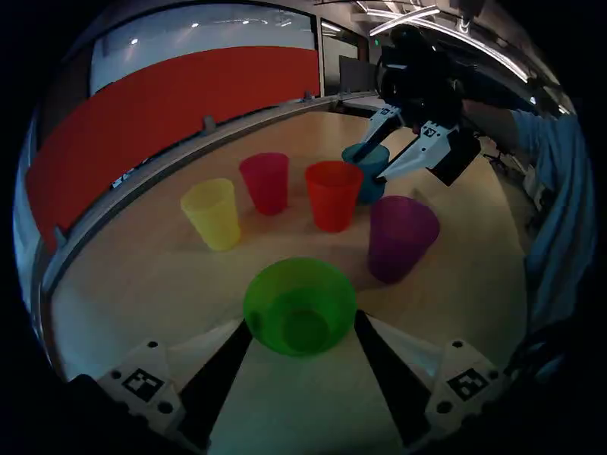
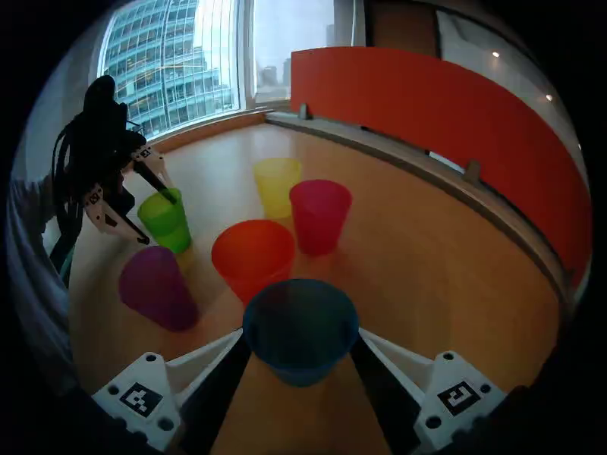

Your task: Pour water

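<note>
Your left gripper (image 1: 301, 322) clenched on green cup (image 1: 300, 299), your right gripper (image 2: 300, 335) clenched on blue cup (image 2: 301, 322), two grippers, six cups (image 1: 334, 193) counted.

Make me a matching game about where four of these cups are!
Cups:
1. green cup
2. blue cup
3. yellow cup
4. orange cup

Places:
A. between the red cup and the purple cup
B. between the fingers of the right gripper
C. at the group's edge, beside the red cup
D. between the fingers of the left gripper

Pairs: 1-D, 2-B, 3-C, 4-A.
</note>
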The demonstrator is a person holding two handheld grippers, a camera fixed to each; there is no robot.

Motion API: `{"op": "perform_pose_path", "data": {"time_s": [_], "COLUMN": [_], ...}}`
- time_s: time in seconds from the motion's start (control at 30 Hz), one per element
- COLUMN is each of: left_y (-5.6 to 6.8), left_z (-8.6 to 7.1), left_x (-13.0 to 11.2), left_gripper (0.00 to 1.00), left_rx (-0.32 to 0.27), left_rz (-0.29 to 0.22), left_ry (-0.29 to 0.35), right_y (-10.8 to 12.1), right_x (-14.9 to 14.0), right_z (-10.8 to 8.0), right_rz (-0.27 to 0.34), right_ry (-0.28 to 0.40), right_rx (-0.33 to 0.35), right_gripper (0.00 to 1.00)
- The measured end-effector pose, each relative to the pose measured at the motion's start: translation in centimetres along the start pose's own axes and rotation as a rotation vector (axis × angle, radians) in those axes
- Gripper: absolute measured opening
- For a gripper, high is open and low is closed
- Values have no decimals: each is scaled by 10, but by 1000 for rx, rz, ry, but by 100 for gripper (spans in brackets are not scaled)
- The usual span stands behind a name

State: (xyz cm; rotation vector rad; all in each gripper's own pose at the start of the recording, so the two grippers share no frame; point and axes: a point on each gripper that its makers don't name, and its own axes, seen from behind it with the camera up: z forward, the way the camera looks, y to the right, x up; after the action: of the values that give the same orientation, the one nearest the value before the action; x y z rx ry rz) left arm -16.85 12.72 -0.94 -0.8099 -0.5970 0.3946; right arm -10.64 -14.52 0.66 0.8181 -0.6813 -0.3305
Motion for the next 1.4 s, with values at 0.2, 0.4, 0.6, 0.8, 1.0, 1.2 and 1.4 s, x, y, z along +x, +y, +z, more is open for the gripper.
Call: {"op": "perform_pose_path", "data": {"time_s": [0.2,0.4,0.6,0.8,1.0,1.2,1.4], "left_y": [2,4,5,5,7,6,6], "left_z": [-3,-4,-4,-7,-14,-24,-39], "left_x": [-1,-2,-2,-3,-6,-10,-10], "left_gripper": [97,98,99,100,100,99,99], "left_rx": [3,2,-2,-3,1,23,53], "left_rz": [-3,-12,-32,-49,-58,-67,-98], "left_ry": [1,-2,-4,-3,-1,7,36], "right_y": [-1,0,0,-3,-4,-4,-4], "right_x": [-4,-12,-17,-18,-22,-31,-36], "right_z": [-2,-5,-7,-10,-21,-37,-55], "right_rz": [8,17,23,33,42,39,47], "right_ry": [5,0,-5,-7,-7,-4,16], "right_rx": [-1,-4,-8,-9,-16,-45,-80], "right_gripper": [90,90,91,100,100,100,100]}}
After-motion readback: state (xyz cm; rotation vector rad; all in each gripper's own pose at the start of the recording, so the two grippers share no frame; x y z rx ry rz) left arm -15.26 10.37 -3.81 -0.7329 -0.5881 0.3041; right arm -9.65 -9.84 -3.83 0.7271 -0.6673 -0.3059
